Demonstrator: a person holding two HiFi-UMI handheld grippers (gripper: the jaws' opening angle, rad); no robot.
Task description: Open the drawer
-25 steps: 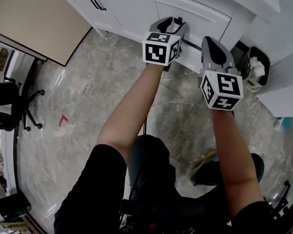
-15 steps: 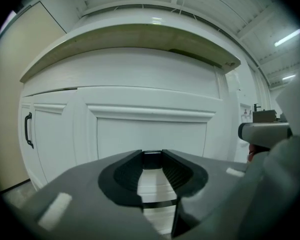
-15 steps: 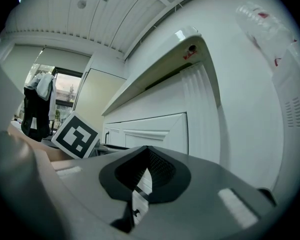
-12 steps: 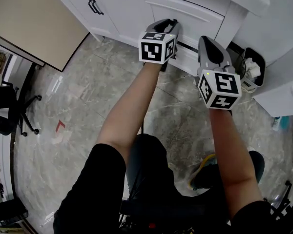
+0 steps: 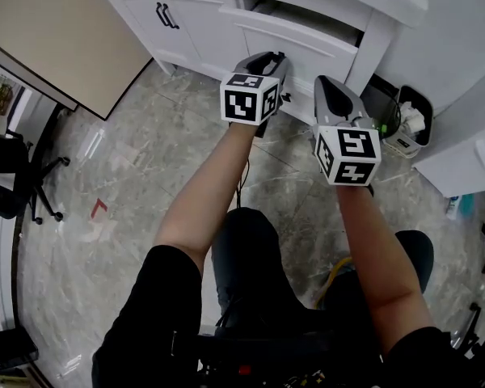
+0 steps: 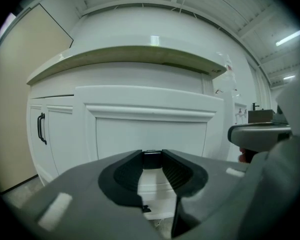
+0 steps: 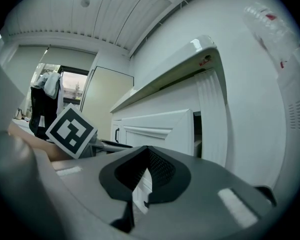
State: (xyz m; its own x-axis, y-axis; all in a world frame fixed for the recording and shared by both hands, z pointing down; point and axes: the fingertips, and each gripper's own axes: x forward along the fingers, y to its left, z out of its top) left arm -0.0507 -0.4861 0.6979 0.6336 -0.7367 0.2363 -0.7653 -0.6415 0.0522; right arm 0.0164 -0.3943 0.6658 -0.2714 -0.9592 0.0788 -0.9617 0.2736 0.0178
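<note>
Left tool (image 5: 284, 56) clenched on the dark handle (image 6: 151, 159) of a white drawer (image 5: 301, 42), near the top centre of the head view. The drawer stands partly out of its white cabinet (image 5: 202, 10), with a dark gap showing behind the top edge of its front panel. In the left gripper view the two jaws close in on the handle from either side, and the drawer's moulded front (image 6: 150, 129) fills the middle of the frame. A black door handle (image 6: 40, 128) shows at the left edge.

Right tool (image 5: 323, 84) hangs just right of the left one, below the drawer's right end and apart from it. Its jaws are pressed together with nothing between them. Its own view (image 7: 147, 151) shows the drawer front (image 7: 160, 126) jutting from the cabinet at centre frame.

A bin (image 5: 410, 118) holding crumpled white paper sits on the grey marble floor (image 5: 129, 152) at the right of the head view. A black office chair (image 5: 16, 176) stands at the far left.
</note>
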